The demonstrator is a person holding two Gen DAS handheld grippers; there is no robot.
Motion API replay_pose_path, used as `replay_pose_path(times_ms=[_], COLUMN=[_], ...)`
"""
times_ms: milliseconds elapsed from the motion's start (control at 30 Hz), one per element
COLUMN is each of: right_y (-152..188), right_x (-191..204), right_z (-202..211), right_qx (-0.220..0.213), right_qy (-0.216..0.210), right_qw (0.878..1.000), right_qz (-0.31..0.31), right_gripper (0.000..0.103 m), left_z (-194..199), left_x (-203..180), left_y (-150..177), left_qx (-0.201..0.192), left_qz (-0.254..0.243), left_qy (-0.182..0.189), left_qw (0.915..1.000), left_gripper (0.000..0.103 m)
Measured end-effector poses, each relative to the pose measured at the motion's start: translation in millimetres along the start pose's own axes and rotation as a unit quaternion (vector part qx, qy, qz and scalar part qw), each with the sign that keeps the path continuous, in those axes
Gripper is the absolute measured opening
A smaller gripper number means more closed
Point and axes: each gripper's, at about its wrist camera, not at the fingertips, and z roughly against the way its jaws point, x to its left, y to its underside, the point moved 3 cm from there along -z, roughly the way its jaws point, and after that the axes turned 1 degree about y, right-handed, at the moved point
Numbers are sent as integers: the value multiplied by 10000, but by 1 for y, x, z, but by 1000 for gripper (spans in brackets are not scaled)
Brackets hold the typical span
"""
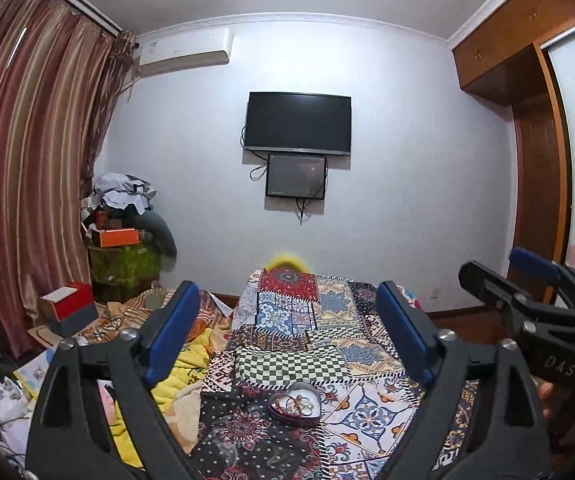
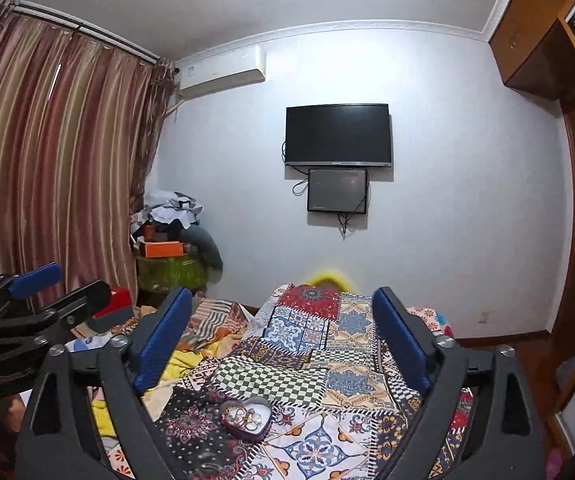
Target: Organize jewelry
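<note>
Grippers both stand with fingers spread, holding nothing: left gripper (image 1: 287, 332), right gripper (image 2: 283, 336), raised side by side above the bed. Heart-shaped dish (image 2: 246, 421) rests on the patchwork quilt (image 2: 287, 380), between and beneath the fingers, with the jewelry (image 2: 243, 416) apparently heaped inside, unsorted. Sorting appears not yet begun. Individual pieces are too small to distinguish

Wall-mounted television (image 1: 298, 125), striped curtains (image 1: 27, 168), perhaps clothes pile (image 1: 125, 194).
</note>
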Motion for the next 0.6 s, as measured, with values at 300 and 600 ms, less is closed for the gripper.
replay_pose_path(times_ms=[300,600], right_y=[0,4], right_x=[-2,-5], right_z=[10,11], right_qx=[-58,16], right_qy=[76,73], right_qw=[9999,10000], right_qz=[-32,-47], right_gripper=[103,103], left_z=[9,9], left_x=[3,-1], left_y=[2,7], left_qx=[-23,46], left_qz=[-23,-56], left_qy=[-139,-152], left_qw=[9999,9999], left_gripper=[99,101])
